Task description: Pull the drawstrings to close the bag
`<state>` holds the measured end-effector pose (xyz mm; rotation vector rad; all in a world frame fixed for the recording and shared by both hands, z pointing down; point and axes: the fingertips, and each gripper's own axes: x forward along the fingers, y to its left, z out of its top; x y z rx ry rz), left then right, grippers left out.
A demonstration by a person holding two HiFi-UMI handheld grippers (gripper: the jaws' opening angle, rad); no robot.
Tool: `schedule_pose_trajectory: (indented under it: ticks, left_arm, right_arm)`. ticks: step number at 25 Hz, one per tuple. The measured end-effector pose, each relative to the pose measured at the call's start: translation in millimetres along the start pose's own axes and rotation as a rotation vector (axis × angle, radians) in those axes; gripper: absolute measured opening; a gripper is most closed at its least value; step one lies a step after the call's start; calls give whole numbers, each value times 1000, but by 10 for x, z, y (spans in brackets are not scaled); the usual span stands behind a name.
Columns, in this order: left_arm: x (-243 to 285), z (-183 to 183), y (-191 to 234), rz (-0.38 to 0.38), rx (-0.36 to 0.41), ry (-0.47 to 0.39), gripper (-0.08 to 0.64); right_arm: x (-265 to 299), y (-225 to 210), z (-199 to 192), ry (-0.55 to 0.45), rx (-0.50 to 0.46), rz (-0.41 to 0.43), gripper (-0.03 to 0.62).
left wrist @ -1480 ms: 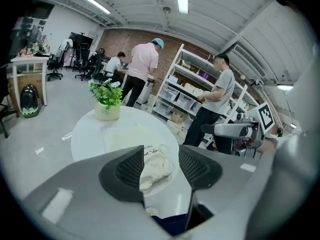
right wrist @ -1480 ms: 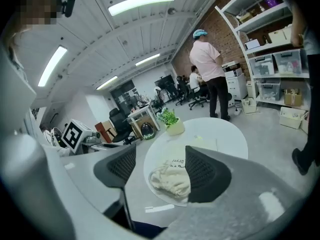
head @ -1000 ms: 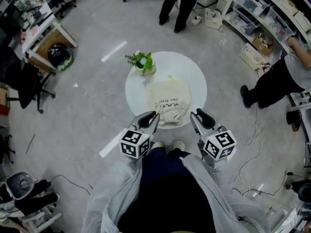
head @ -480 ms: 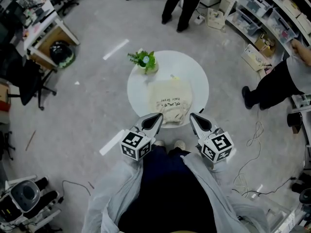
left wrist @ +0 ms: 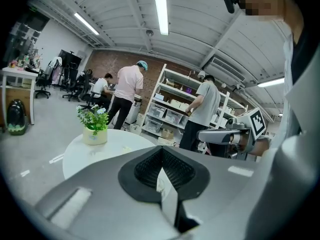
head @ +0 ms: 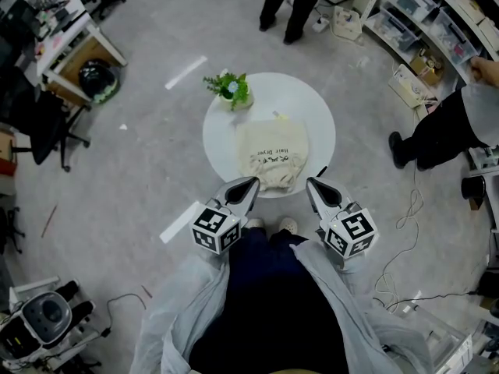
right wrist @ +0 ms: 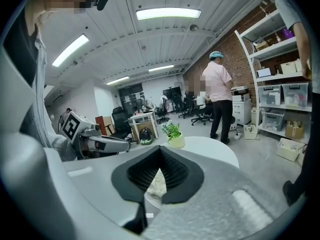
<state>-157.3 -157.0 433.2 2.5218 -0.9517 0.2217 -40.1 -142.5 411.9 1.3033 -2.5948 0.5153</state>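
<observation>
A cream drawstring bag (head: 273,154) with dark print lies flat on the round white table (head: 316,123), its near end at the table's front edge. My left gripper (head: 253,182) hovers shut just off that edge, left of the bag's near end, with nothing in it. My right gripper (head: 309,182) mirrors it on the right, also shut and empty. In the left gripper view the pads (left wrist: 172,170) meet with only a pale sliver behind them. The right gripper view shows a strip of the bag (right wrist: 158,184) past the closed pads. No drawstring is clearly visible.
A potted plant (head: 231,90) stands at the table's far left. A person (head: 292,2) stands beyond the table, and another (head: 452,127) is at the shelves on the right. Office chairs (head: 43,135) are on the left. A cable (head: 401,224) lies on the floor.
Both grippers' jaws stood apart a second ago and are closed now. The grippers have stayed near the table's front edge, and the bag has not moved.
</observation>
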Motion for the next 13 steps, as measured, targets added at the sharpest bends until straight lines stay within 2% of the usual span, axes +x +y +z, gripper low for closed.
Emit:
schedule_pose_trajectory:
  ticks: [5,13]
  left_arm:
    - [-27,-78,-17,21,18,19,17]
    - [-111,-159,156,92,-15,16,17]
  right_arm:
    - [-61,5,-38,-3,2,-13,2]
    - [-106,-81,-150,8,35,-54,2]
